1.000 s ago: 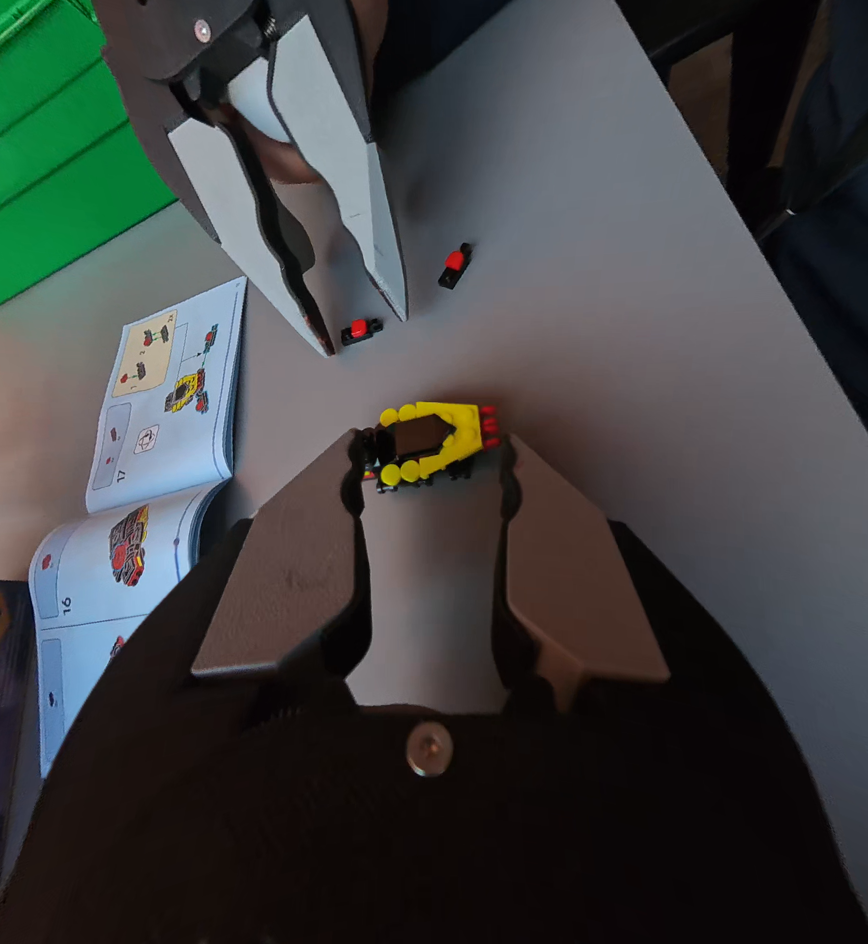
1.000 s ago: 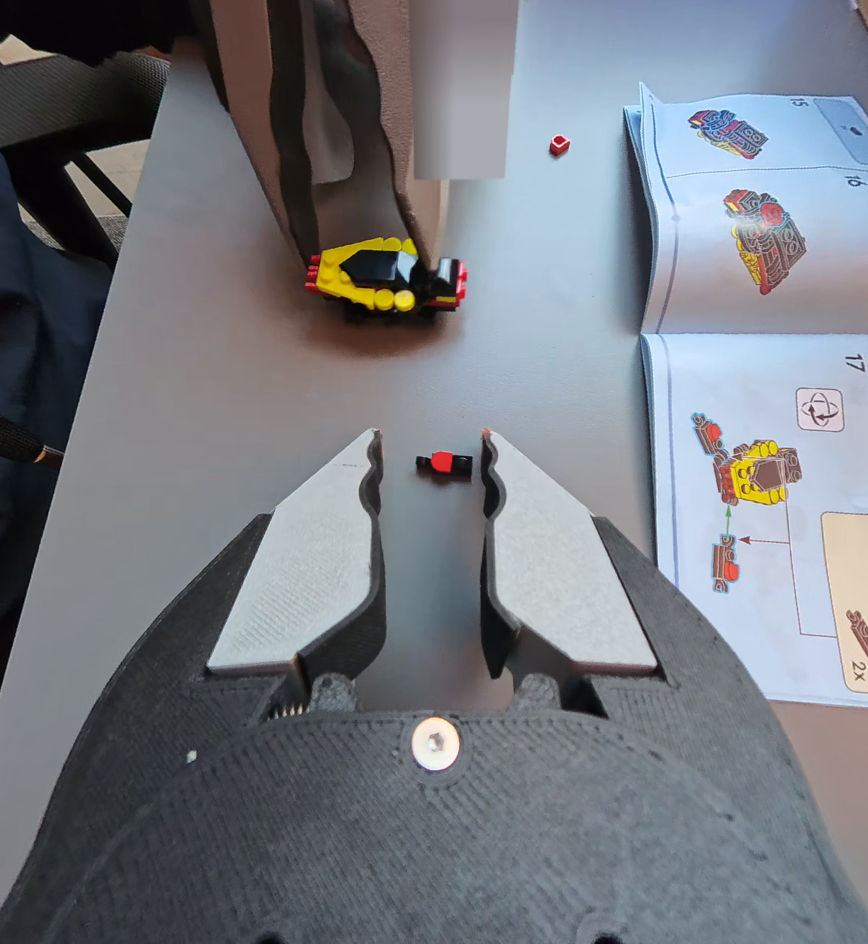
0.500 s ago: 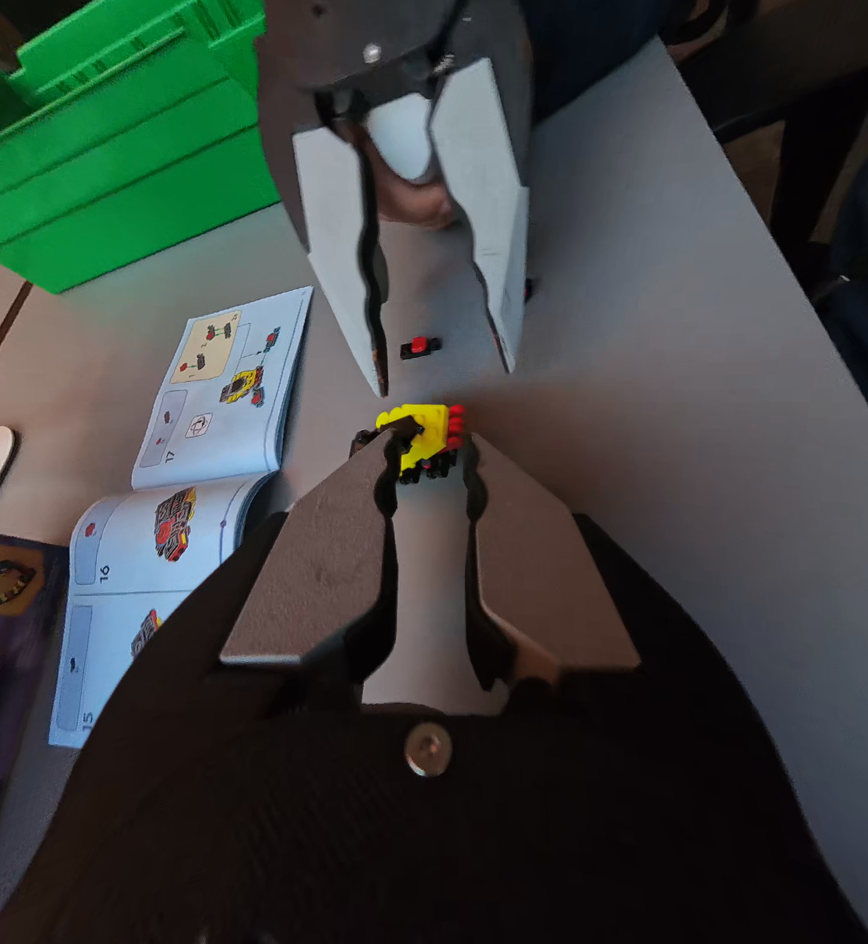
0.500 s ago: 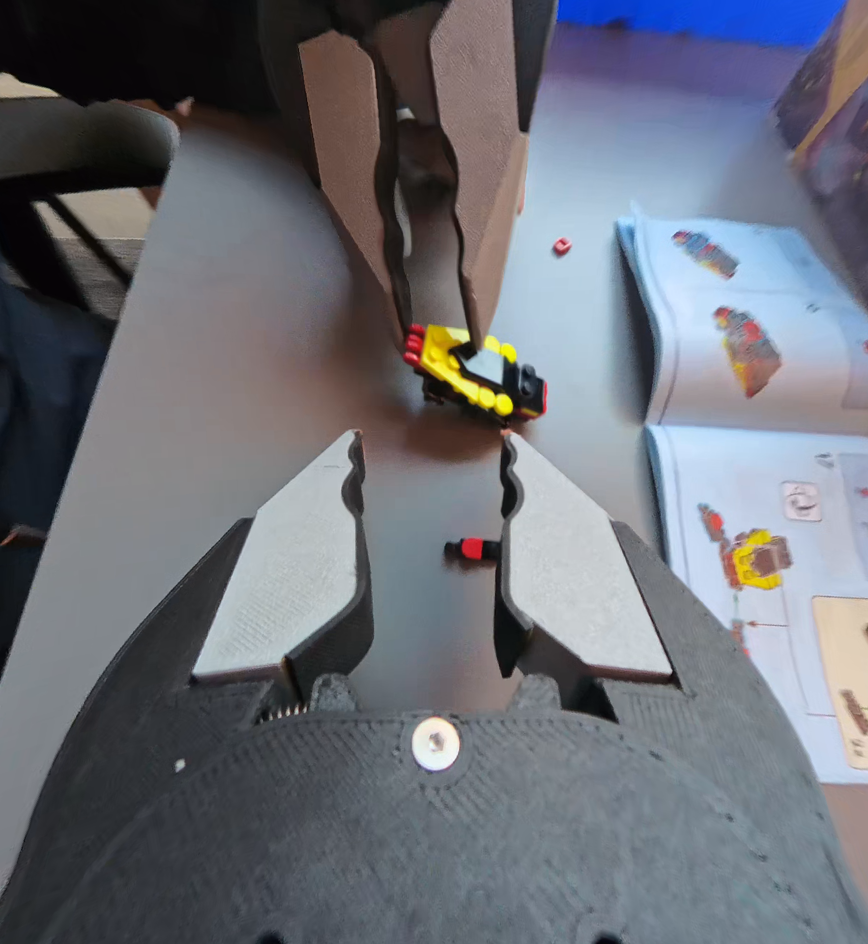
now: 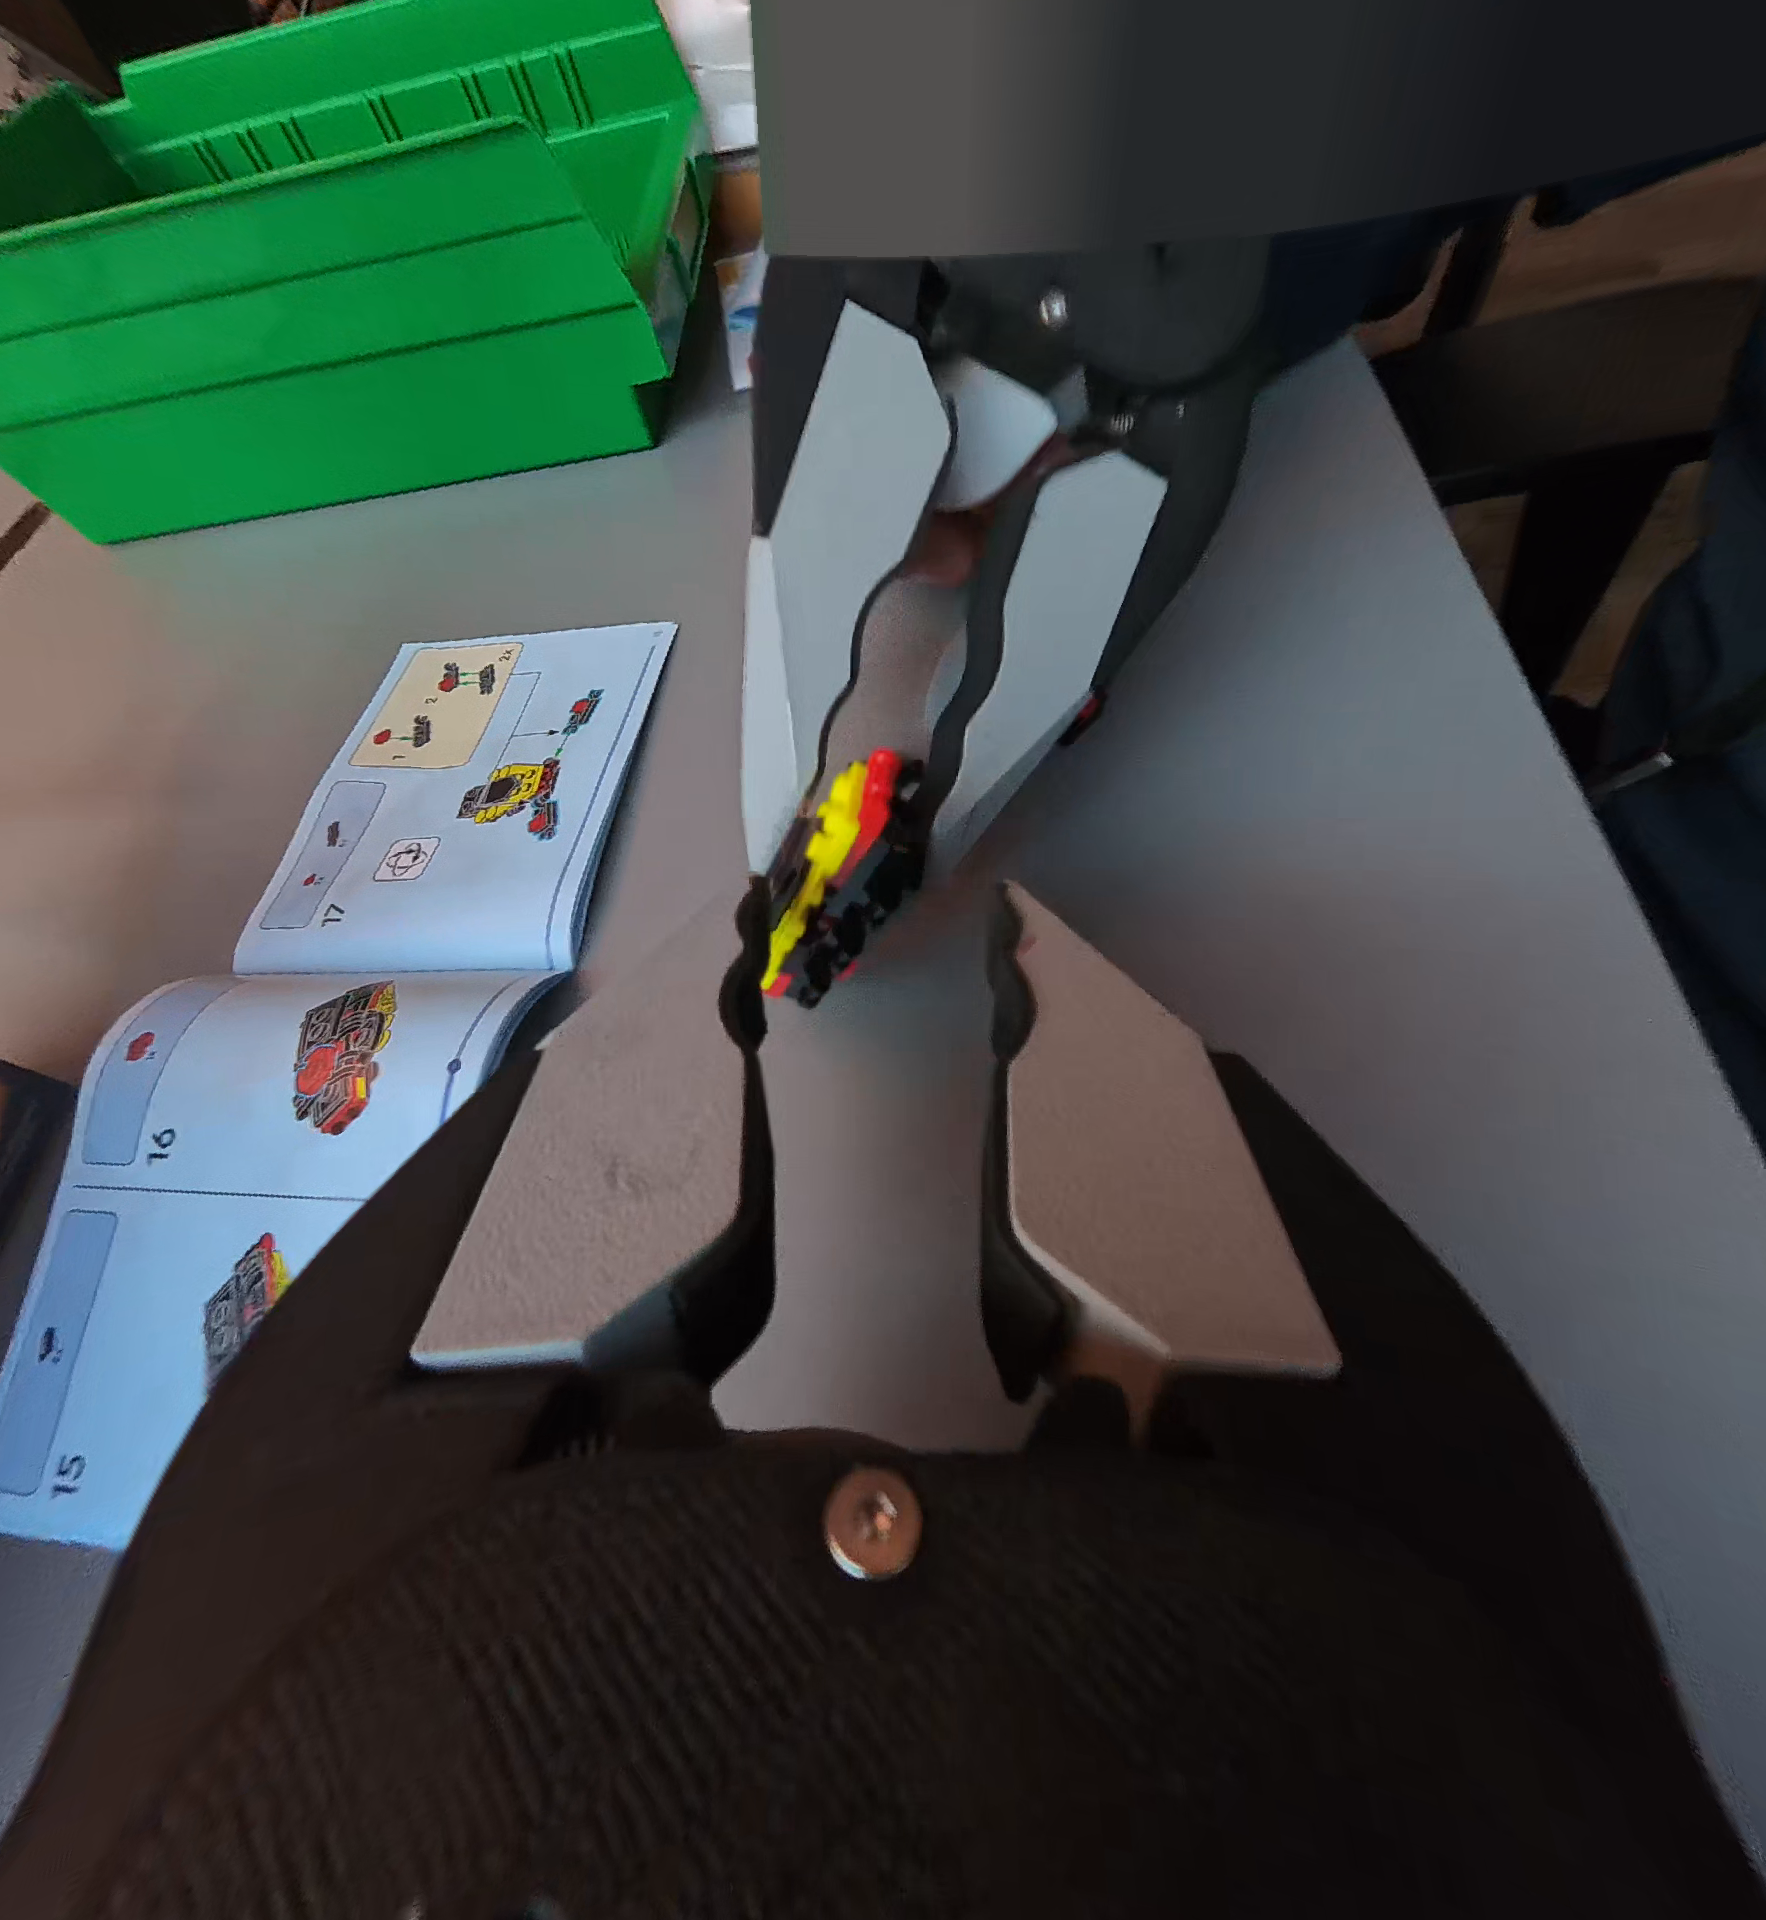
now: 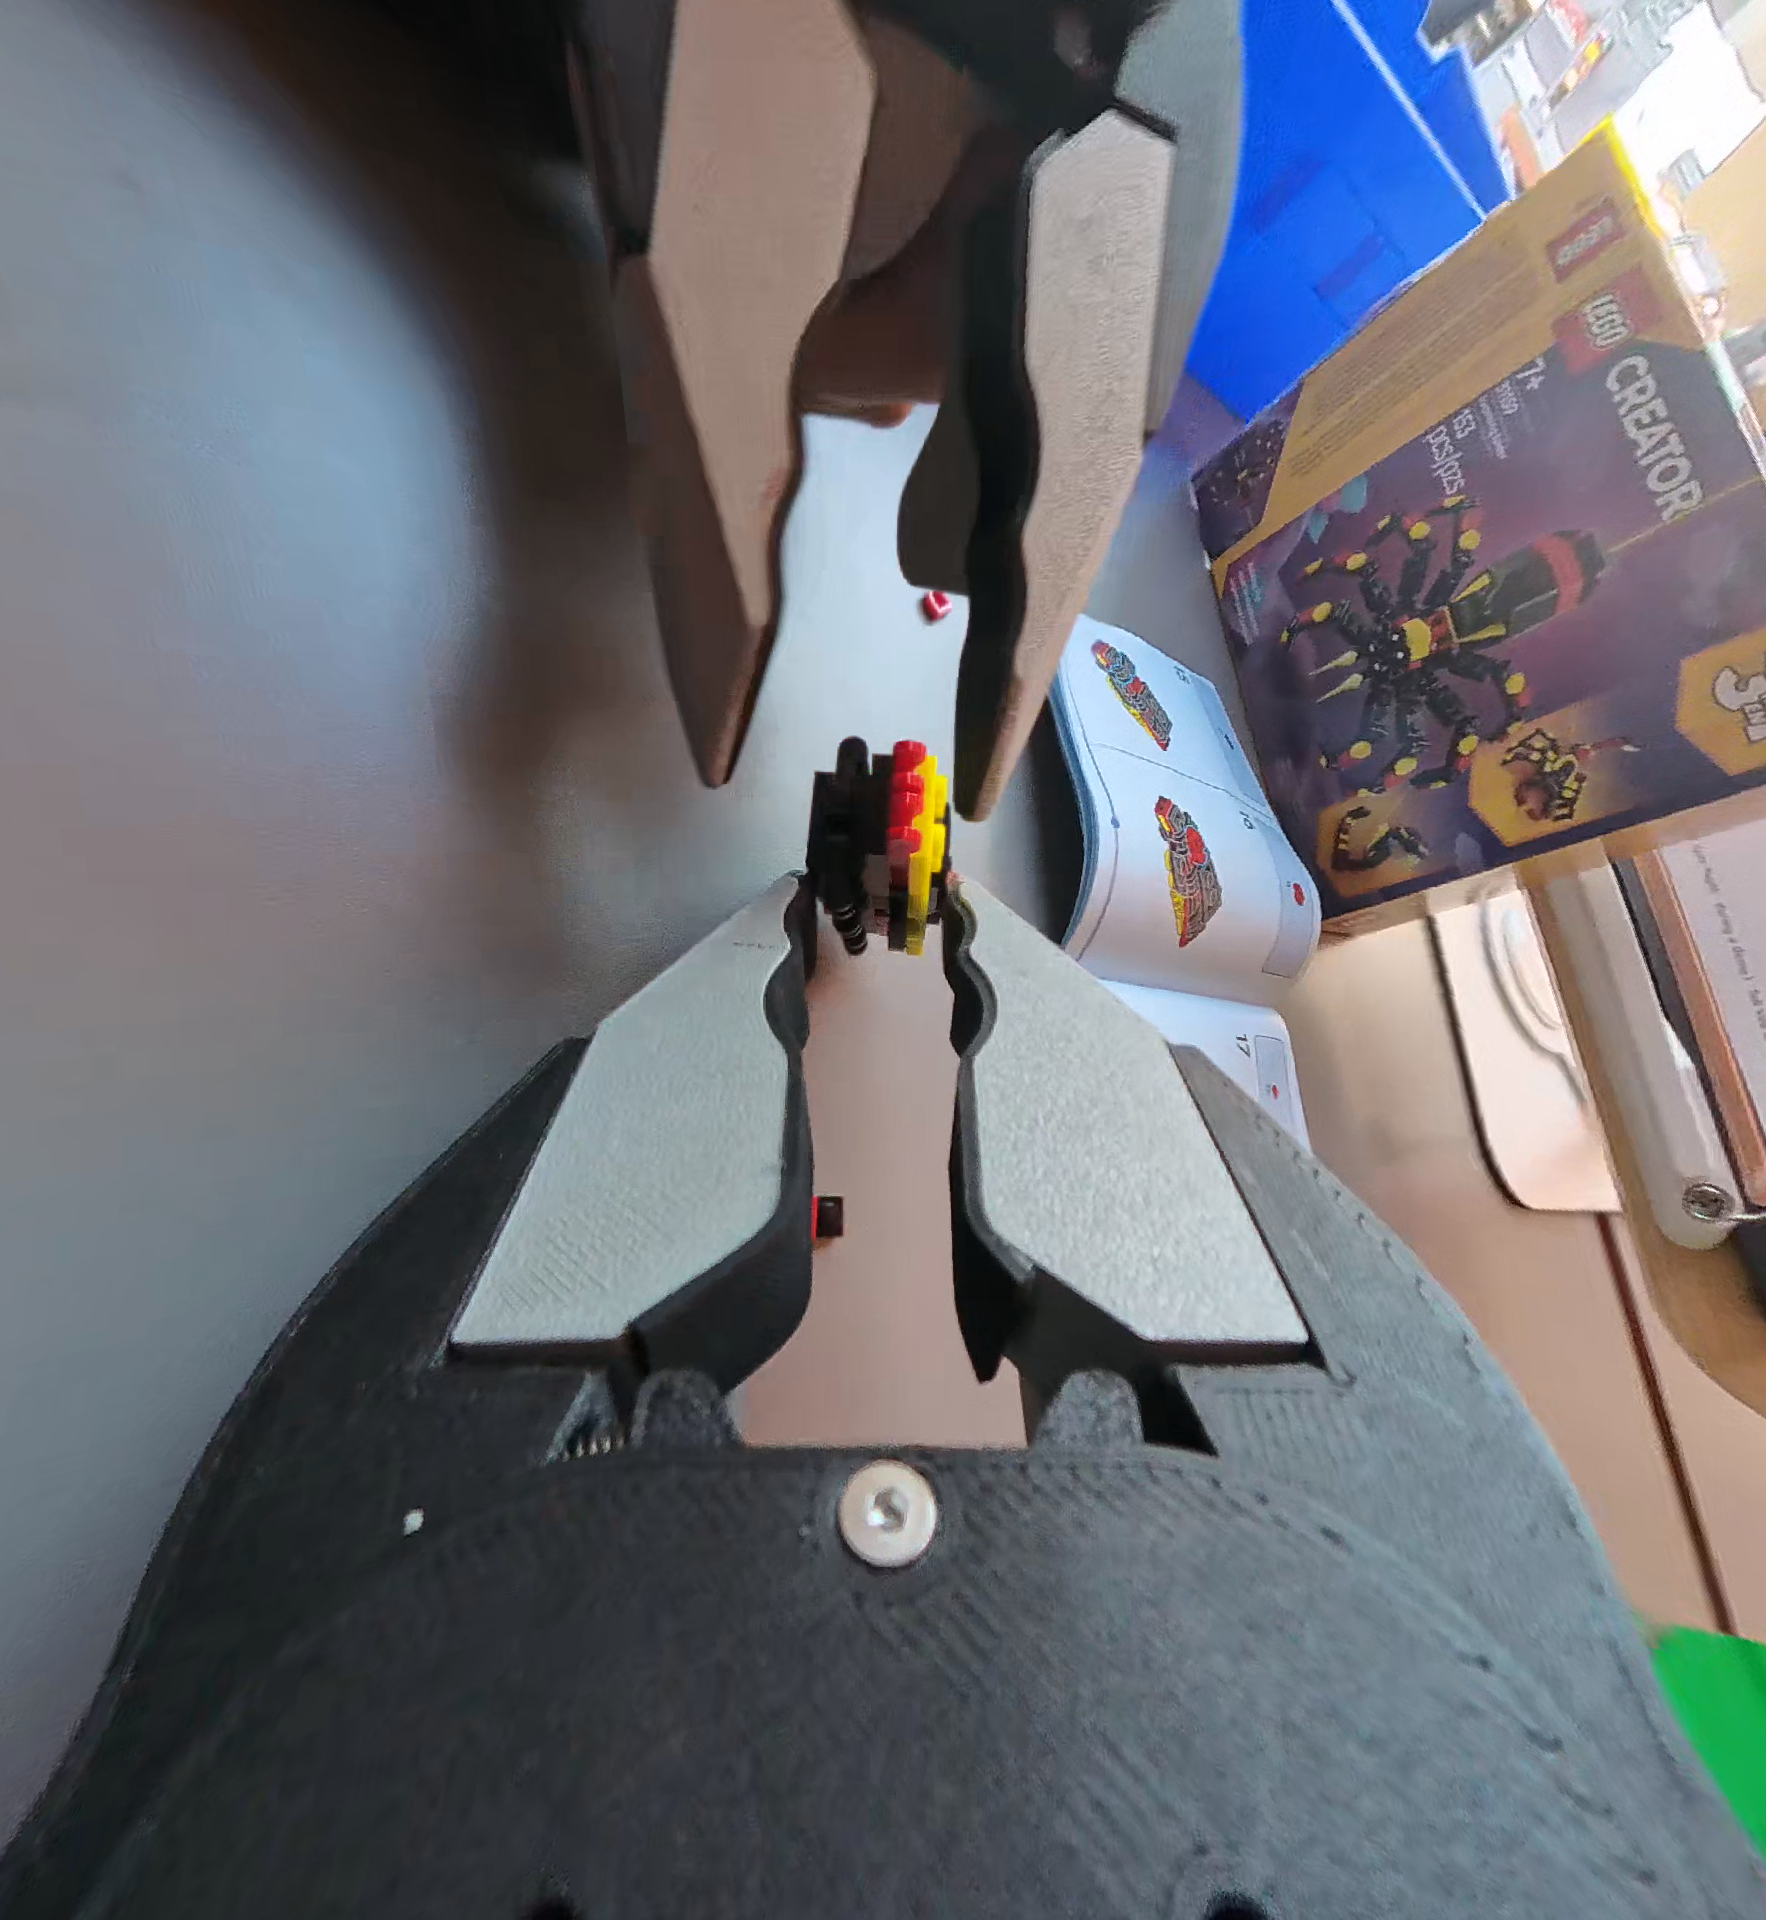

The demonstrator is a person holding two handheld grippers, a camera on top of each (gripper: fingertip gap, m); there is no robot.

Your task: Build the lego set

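Observation:
The yellow, black and red lego model [image 6: 884, 842] stands on its edge above the grey table [image 5: 1326, 935]. My right gripper [image 6: 874, 896] is shut on it, one fingertip on each flat side. In the left wrist view the model [image 5: 843, 883] sits between the right gripper's pale fingers [image 5: 806, 623]. My left gripper [image 5: 879, 920] is open, its tips on either side of the model's near end, with the left tip close to it. A small black and red piece [image 6: 827, 1216] lies on the table under the right gripper. A tiny red piece [image 6: 933, 605] lies farther off.
An open instruction booklet [image 5: 443, 810] lies to the left of the model. Green bins [image 5: 287, 312] stand at the back left. The lego box [image 6: 1481, 623] stands beyond the booklet. The table's edge [image 5: 1544, 727] runs along the right, with a dark chair beyond. Both grippers' tips are close together, under 4 cm apart.
My right gripper left the small black and red piece, closed on the model and turned it up on its edge. My left gripper opened and let the model go.

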